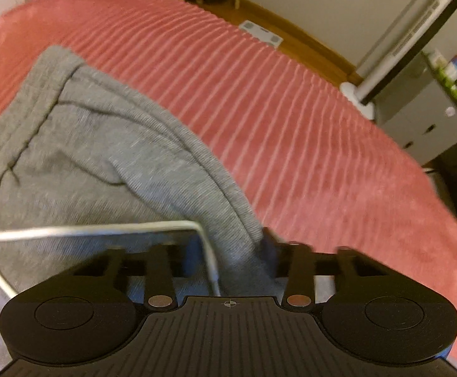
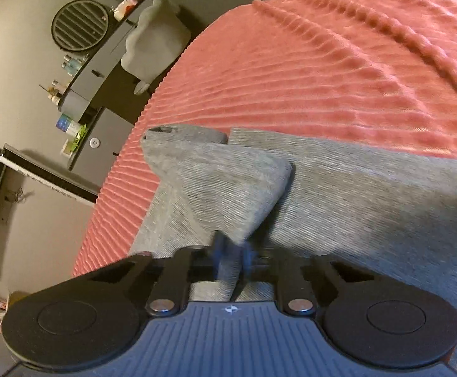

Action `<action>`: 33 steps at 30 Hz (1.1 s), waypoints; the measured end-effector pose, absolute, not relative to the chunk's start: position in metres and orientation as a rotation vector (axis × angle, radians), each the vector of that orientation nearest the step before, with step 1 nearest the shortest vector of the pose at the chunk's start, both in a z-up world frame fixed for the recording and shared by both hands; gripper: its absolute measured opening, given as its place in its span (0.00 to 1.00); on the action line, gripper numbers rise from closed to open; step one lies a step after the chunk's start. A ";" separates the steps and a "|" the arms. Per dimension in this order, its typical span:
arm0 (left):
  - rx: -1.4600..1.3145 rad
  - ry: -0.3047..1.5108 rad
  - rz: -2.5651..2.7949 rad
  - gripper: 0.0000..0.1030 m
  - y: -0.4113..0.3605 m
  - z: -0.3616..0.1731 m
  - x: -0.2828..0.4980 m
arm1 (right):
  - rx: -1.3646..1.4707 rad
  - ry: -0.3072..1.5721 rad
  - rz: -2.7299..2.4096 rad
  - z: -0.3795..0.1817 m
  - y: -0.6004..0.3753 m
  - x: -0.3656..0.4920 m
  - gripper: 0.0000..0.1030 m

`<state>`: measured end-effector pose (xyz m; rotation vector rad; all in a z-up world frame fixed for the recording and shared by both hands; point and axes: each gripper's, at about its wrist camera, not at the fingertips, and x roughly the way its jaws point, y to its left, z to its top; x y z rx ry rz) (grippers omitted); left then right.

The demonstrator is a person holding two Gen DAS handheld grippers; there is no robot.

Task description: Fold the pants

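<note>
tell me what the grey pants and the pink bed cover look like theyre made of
Grey pants: likely a soft cotton jersey or sweatshirt knit, matte; fine diagonal ribs and a heathered grey show, with stitched seams along the edges.
Pink bed cover: apparently a plush, fleece-like fabric with raised parallel ribs that catch the light with a slight sheen; the exact fibre cannot be told.
</note>
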<state>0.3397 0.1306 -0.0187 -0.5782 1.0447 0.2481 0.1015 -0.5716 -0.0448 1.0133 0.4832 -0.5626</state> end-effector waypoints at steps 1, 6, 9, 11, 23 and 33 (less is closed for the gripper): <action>-0.643 1.041 0.231 0.23 0.138 -0.015 0.334 | 0.998 0.480 -0.562 -0.040 -0.570 0.103 0.05; -0.907 0.847 0.104 0.20 0.172 0.019 0.281 | 0.984 0.365 -0.500 0.001 -0.567 0.090 0.05; -0.990 0.687 -0.002 0.20 0.181 0.033 0.220 | 1.010 0.293 -0.449 0.023 -0.567 0.070 0.05; -1.021 0.624 -0.038 0.20 0.183 0.028 0.173 | 0.980 0.271 -0.439 0.033 -0.564 0.053 0.05; -1.083 0.657 0.322 0.73 0.221 -0.038 0.051 | 0.958 0.466 -0.566 -0.024 -0.569 0.003 0.10; -0.708 0.667 0.332 0.91 0.226 0.002 0.124 | 1.018 0.514 -0.562 -0.053 -0.572 0.019 0.24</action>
